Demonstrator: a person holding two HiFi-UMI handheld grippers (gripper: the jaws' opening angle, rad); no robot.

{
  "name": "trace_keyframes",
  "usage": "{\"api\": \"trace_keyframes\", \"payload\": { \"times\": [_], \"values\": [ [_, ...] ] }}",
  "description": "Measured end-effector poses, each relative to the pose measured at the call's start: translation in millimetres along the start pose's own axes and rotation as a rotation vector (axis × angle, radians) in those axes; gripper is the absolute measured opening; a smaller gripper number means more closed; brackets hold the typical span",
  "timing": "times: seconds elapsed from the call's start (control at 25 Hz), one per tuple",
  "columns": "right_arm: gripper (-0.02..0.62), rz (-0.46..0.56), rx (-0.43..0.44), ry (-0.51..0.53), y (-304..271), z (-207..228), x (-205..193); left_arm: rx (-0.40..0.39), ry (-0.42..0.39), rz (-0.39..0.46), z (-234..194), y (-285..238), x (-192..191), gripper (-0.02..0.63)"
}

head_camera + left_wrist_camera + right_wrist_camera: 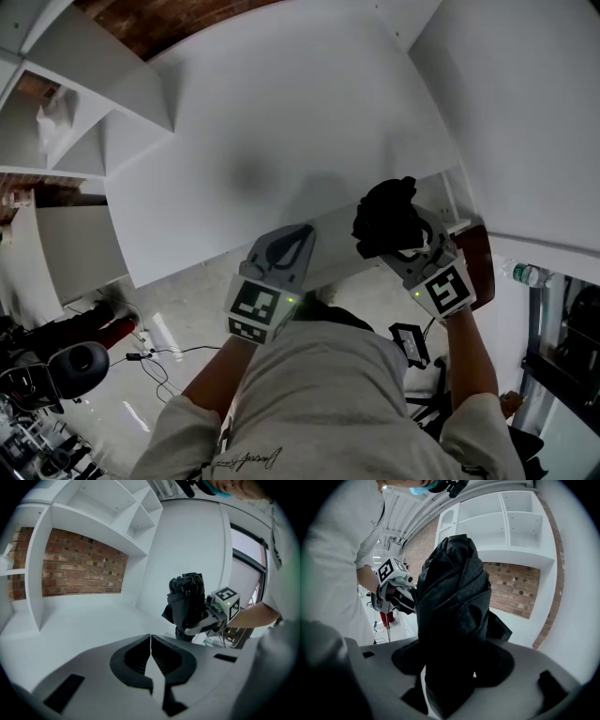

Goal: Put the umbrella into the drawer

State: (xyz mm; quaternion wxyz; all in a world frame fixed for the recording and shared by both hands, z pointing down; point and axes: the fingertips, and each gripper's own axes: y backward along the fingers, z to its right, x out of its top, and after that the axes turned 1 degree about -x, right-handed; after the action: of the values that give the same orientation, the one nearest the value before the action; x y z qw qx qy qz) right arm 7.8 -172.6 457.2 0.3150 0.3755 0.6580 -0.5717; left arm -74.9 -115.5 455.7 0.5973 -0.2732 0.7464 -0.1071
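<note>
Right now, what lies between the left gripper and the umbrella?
Nothing. In the left gripper view, only bare white desk runs from the shut left gripper to the umbrella.

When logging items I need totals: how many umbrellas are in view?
1: a folded black umbrella, clamped in the right gripper above the white surface's near edge. The left gripper is shut, empty. None other shows.

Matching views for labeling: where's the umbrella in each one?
Head view: umbrella right of centre, at the desk's near edge.
Left gripper view: right of centre, upright.
Right gripper view: dead centre, fills the middle, clamped between the jaws.
Shared landmark: brick wall.
</note>
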Motion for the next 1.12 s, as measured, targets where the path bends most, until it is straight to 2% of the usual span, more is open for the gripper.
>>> {"api": "trace_keyframes", "payload": {
  "times": [0.2, 0.36, 0.48, 0.88, 1.12],
  "values": [
    [0.275, -0.043, 0.003, 0.007, 8.4, 2.3, -26.4, -0.003, 0.001, -0.008, 8.6, -8.1, -4.6, 0.017],
    [0.275, -0.101, 0.027, 0.065, 5.2, 1.0, -34.9, 0.000, 0.006, -0.026, 6.3, -11.6, -9.4, 0.017],
    [0.275, -0.120, 0.049, 0.100, -7.9, -3.8, -38.7, 0.001, 0.013, -0.037, -5.0, -12.2, -16.1, 0.017],
    [0.275, -0.183, 0.098, 0.159, -19.2, -12.5, -65.9, 0.002, 0.035, -0.042, -4.6, -20.0, -21.8, 0.017],
    [0.275, -0.248, 0.145, 0.238, -25.0, -18.0, -85.4, 0.006, 0.043, -0.049, -6.6, -23.7, -26.0, 0.017]
  ]
}}
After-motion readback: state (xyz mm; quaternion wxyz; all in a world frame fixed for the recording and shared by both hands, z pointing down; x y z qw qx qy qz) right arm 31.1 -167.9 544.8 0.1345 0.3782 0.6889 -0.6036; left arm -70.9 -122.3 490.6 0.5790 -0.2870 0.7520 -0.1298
